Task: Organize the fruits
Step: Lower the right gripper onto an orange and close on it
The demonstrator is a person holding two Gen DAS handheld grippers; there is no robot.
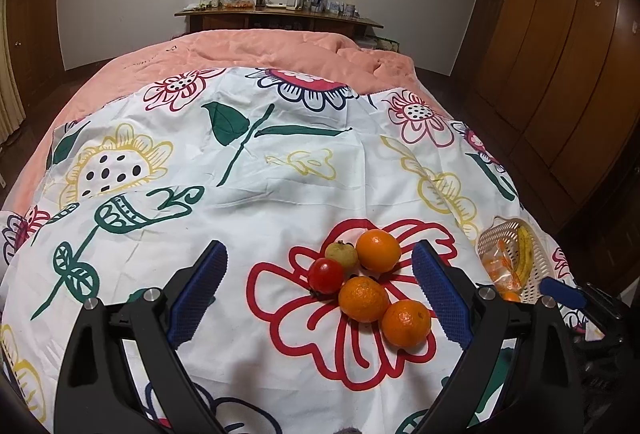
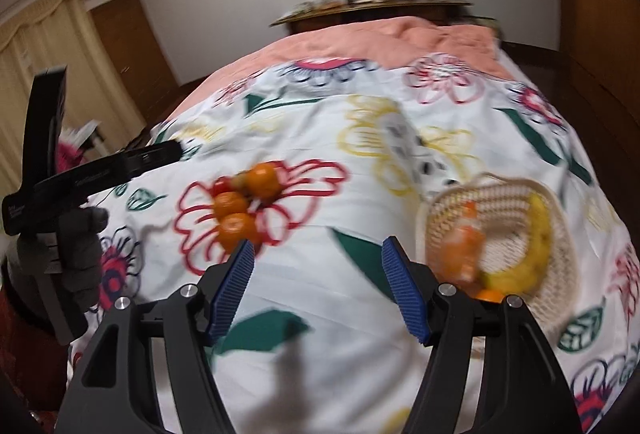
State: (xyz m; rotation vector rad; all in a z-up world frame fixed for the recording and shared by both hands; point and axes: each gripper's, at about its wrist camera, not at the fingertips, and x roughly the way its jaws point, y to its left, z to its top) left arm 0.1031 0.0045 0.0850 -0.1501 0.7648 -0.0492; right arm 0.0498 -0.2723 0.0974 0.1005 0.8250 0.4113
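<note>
Broadly, the bed carried a floral sheet; the basket at three o'clock held a banana, while loose oranges clustered centrally. Both the left gripper and right gripper hovered spread and empty. Next probably came pinching an orange. Only the right view showed the gloved hand.

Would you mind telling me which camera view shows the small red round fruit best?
The left wrist view shows the small red round fruit best: sharp and unobstructed beside the oranges. The right wrist view is motion-blurred, with only a red sliver visible behind the oranges.
</note>
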